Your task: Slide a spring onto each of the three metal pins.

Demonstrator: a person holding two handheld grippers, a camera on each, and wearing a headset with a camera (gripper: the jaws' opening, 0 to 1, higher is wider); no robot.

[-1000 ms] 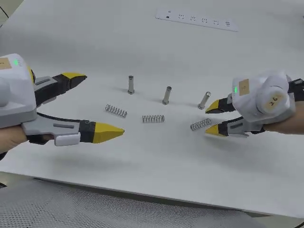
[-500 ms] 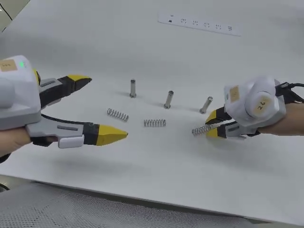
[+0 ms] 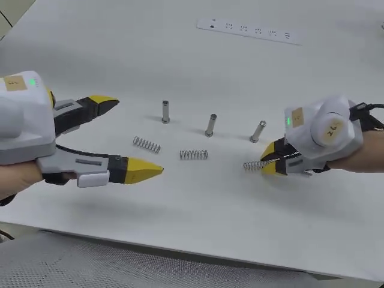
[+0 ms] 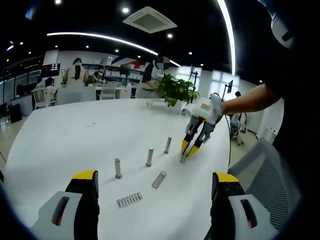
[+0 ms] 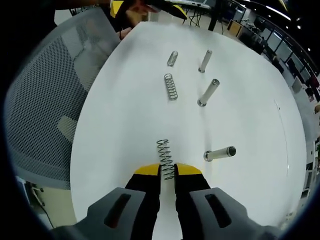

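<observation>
Three metal pins stand in a row on the white table: left pin (image 3: 165, 111), middle pin (image 3: 210, 125), right pin (image 3: 258, 131). Two springs lie loose in front of them, one at the left (image 3: 146, 144) and one in the middle (image 3: 194, 155). My right gripper (image 3: 270, 159) is shut on the end of the third spring (image 3: 255, 164), just in front of the right pin; its own view has that spring (image 5: 166, 157) between the yellow tips (image 5: 168, 170), left of the nearest pin (image 5: 220, 153). My left gripper (image 3: 132, 137) hovers wide open at the left of the loose springs.
A white power strip (image 3: 249, 29) lies at the far side of the table. A grey mesh chair (image 3: 120, 264) is just below the table's front edge. In the left gripper view, people and a potted plant (image 4: 175, 90) are beyond the table.
My right gripper, open around the right spring one second ago, has closed on its end. The left gripper has stayed open in about the same place.
</observation>
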